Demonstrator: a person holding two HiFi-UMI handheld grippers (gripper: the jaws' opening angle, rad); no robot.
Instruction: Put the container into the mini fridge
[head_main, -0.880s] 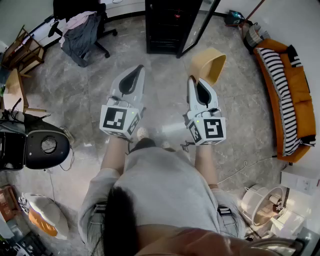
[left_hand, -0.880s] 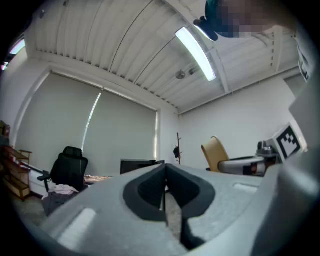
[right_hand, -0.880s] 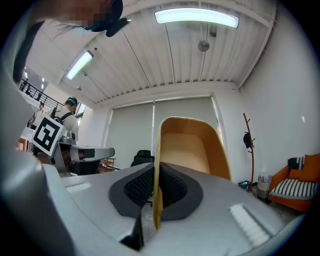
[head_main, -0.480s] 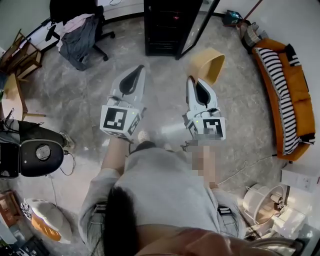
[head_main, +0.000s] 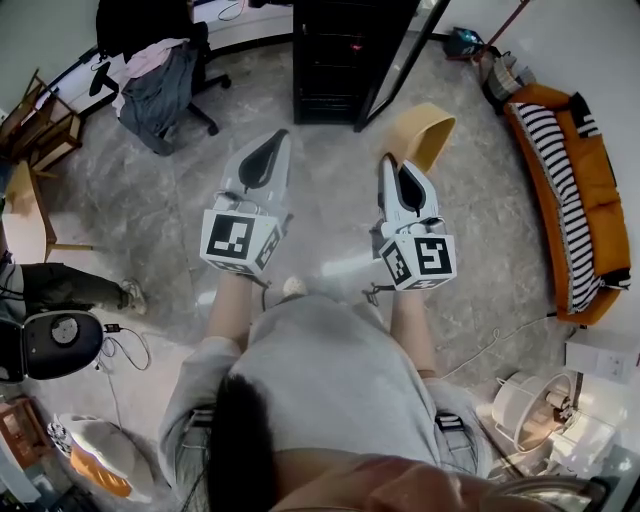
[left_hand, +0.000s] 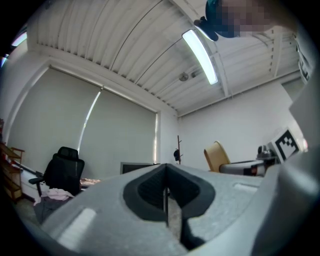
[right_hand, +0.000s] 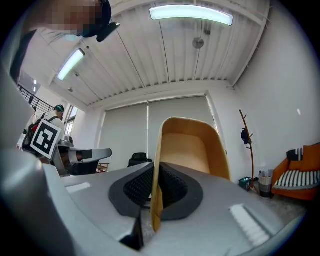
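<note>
Right gripper (head_main: 394, 165): fingers clamped on rim of tan container (head_main: 424, 128), held clear of floor (head_main: 150, 190), upper centre-right of head view. Left gripper (head_main: 272, 142): fingers pressed together, nothing between. Mini fridge (head_main: 335, 55) at top centre, door (head_main: 398, 50) open. Pickup looks done; carrying to fridge and placing inside remain.

The left tongs (left_hand: 166, 175) sit pressed together, empty, under a ceiling light (left_hand: 200, 56).

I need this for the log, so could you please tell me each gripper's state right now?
Left gripper: shut, nothing between its jaws.
Right gripper: shut on the container wall.
</note>
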